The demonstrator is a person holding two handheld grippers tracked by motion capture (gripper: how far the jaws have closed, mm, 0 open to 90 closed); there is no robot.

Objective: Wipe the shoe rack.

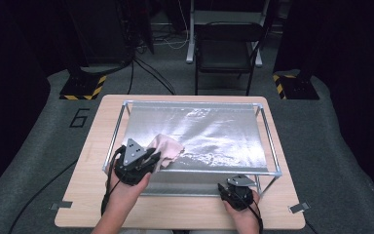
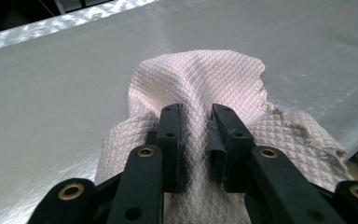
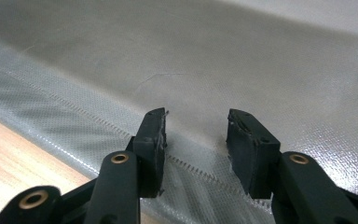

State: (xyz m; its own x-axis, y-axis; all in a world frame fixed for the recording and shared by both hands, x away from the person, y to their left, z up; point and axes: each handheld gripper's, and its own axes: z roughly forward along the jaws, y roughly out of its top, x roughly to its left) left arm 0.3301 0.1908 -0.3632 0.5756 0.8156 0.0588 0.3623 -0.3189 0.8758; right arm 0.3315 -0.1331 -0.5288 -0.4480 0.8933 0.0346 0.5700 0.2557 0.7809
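Pink waffle-weave cloth (image 2: pixel 200 79), bunched & stained, pinched in left tool (image 2: pixel 196 140).

Recording lab or test studio, not a home. Evidence: dark curtained surround, grey carpeted floor with a taped "6" (image 1: pixel 80 117) left of the wooden table (image 1: pixel 92 195), stand bases edged in yellow-black hazard tape (image 1: pixel 84 87) (image 1: pixel 294 87), loose cables (image 1: pixel 148 73) on the floor, a folding chair (image 1: pixel 225 48) beyond the table, well past the fingers.
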